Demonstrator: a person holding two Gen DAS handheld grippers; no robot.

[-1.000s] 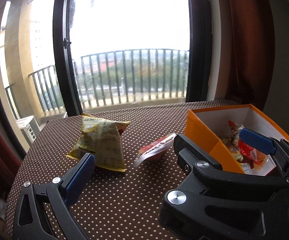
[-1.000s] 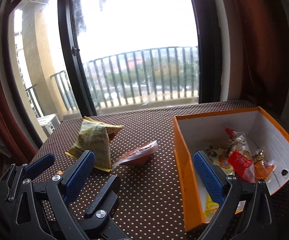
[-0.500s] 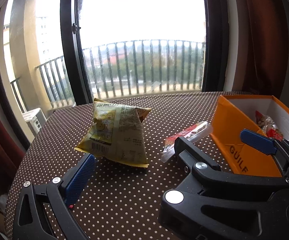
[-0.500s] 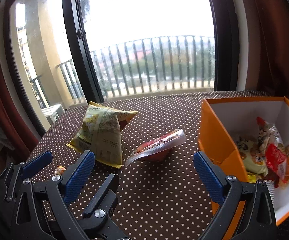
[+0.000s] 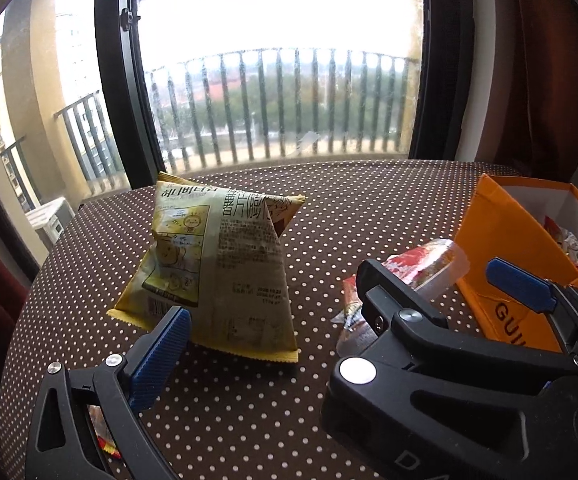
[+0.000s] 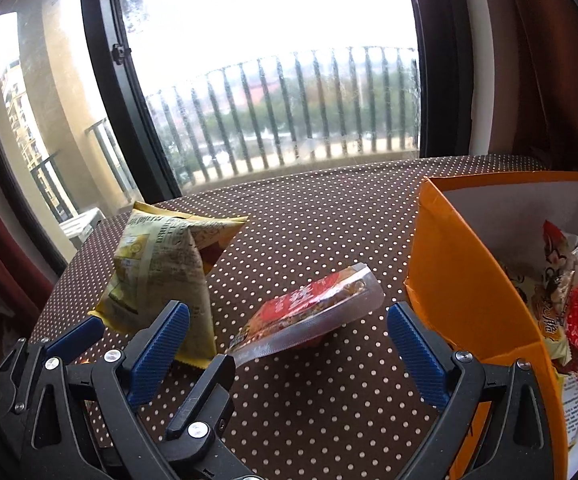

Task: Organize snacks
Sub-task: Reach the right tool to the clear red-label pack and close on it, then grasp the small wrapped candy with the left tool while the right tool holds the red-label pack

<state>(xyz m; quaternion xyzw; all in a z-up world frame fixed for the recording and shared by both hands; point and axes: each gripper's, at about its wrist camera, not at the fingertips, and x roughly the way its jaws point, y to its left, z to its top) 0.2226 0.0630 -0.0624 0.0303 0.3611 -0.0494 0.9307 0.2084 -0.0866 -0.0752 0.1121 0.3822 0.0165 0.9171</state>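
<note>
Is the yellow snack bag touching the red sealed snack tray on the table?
Apart. The right wrist view shows dotted tablecloth between the yellow snack bag and the red sealed tray; the left wrist view shows this gap too.

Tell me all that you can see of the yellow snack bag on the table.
The yellow snack bag is a puffed, pillow-shaped foil pouch with crimped edges, printed with Korean and Chinese text, cartoon panels and a barcode. It looks sealed and rests tilted on the dotted tablecloth, left of the red sealed tray. The left gripper is open, its blue pad near the bag's lower edge.
</note>
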